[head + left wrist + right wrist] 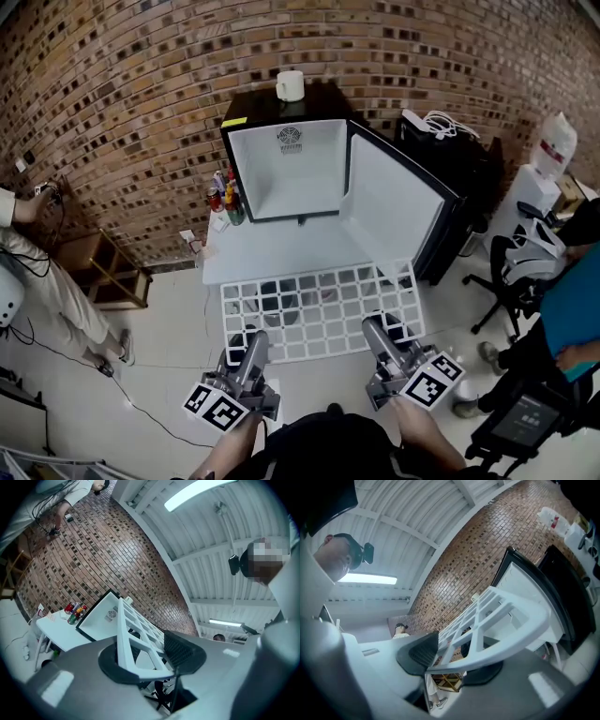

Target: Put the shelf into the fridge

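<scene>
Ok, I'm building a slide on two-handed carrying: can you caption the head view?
Left gripper and right gripper hold the white grid shelf in front of the open fridge.

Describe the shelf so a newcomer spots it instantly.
Under the brick wall stands a black mini fridge with a white interior, its door open. Just in front of it, a flat white plastic lattice shelf is held, near edge clamped by the left gripper and the right gripper. Nothing else around is a grid of square holes.
</scene>
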A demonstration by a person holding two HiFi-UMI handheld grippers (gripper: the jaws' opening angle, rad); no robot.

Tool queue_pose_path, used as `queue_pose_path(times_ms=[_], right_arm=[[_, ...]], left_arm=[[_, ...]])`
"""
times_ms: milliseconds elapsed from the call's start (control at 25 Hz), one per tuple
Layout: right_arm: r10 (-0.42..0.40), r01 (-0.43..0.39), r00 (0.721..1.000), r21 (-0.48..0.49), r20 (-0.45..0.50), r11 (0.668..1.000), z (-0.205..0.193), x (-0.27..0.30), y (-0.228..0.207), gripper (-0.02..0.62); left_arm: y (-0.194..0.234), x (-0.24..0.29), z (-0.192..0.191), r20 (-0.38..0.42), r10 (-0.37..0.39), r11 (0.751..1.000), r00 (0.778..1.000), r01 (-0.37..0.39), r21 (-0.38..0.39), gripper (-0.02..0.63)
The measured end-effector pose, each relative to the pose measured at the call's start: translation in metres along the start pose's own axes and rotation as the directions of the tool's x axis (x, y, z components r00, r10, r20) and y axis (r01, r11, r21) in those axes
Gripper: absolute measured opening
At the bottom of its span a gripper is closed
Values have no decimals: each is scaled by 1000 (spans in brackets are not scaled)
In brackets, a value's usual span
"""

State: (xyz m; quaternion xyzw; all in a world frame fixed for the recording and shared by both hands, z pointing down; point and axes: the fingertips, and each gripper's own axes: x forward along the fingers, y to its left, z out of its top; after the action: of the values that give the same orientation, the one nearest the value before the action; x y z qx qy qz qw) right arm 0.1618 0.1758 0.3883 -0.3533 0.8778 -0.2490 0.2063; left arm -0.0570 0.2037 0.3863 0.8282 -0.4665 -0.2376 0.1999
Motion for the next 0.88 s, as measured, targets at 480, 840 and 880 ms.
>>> queue_pose_path(times_ms=[480,840,880], right_arm=[[37,-36,999,15,-26,999,10,50,-39,160],[5,-4,999,27,-39,1000,6,123,-60,160],[0,1,999,29,-36,1000,6,130,-64,160]], left_arm=[[33,46,7,1,27,1000,1000,-27,10,153],[96,87,35,-24,17,1000,1000,-18,-13,153],[102,94,37,-27,15,1000,1000,-15,-14,153]])
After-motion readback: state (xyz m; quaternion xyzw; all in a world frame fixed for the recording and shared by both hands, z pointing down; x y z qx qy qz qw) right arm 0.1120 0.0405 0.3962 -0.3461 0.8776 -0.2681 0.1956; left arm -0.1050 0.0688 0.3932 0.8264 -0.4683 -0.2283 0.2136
